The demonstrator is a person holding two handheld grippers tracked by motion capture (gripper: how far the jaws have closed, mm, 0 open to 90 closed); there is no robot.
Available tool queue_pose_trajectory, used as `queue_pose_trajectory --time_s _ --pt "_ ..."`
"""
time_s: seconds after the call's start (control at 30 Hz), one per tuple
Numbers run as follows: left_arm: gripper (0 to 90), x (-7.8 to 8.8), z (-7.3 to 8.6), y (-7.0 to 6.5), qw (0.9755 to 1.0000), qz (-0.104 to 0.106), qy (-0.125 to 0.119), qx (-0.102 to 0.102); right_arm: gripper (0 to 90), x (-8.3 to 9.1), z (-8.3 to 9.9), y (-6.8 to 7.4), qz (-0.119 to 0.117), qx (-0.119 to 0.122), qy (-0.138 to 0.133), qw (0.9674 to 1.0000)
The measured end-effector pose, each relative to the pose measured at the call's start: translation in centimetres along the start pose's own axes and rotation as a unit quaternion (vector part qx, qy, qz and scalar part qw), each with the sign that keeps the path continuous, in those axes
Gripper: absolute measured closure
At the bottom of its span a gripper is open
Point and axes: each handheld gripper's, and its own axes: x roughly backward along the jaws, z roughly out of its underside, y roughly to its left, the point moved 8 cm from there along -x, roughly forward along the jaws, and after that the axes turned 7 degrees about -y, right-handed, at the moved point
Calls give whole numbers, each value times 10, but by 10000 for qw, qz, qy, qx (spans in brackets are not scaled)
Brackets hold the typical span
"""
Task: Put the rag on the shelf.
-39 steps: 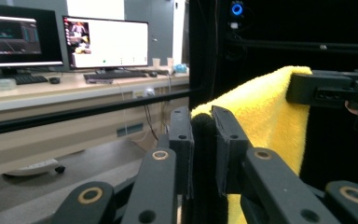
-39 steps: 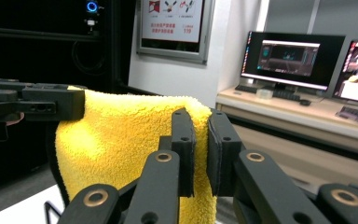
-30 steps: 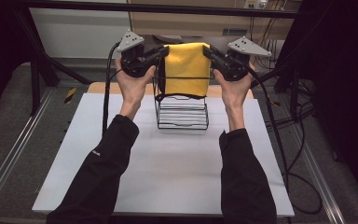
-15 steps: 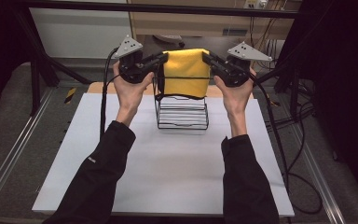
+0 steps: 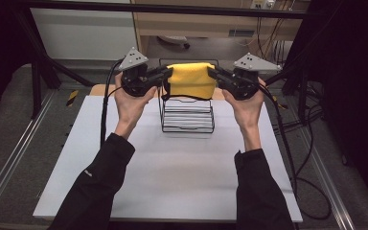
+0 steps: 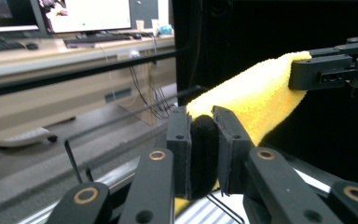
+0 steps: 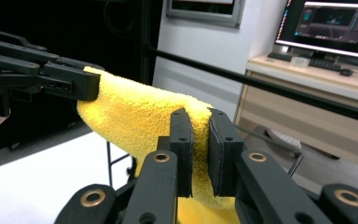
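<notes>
Lowered slightly since a second ago. High view: yellow towel point(image 5: 190, 80) stretched above wire rack point(image 5: 187, 116), left gripper point(image 5: 165, 75) and right gripper point(image 5: 214, 75) pinching opposite edges. Left gripper view: pinched on towel's edge. Right gripper view: same; soft, light, floppy, best gripped at corners.

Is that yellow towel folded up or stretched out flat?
Folded: the yellow towel hangs doubled between left gripper and right gripper, above the wire rack.
</notes>
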Motion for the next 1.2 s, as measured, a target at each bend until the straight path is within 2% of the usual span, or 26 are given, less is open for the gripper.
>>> queue_pose_trajectory --time_s 0.33,0.5,0.6,0.73,0.87,0.9,1.03,1.13,1.2 --pt "758 6 16 -6 9992 111 393 -2 819 6 16 6 -199 -88 298 9993" --pt "747 9 18 -6 9982 192 561 59 818 7 21 7 -276 -155 299 9990" --pt "710 15 12 -6 9979 216 602 34 818 7 23 8 -303 -133 296 9990" --pt "686 22 -4 -2 9989 174 440 73 818 8 26 7 -333 -142 291 9989" --pt "738 23 -21 6 9993 17 338 142 817 9 29 8 -396 -110 316 9987" --pt "759 20 -23 8 9992 2 377 152 817 8 29 8 -394 -79 325 9987" --pt "859 5 -18 13 9973 18 685 264 814 8 31 9 -419 -49 336 9985" --pt "895 -2 -7 11 9944 220 947 424 812 9 32 10 -445 -69 343 9984" --pt "896 -4 0 8 9926 340 1089 410 808 9 33 10 -470 -71 362 9982"
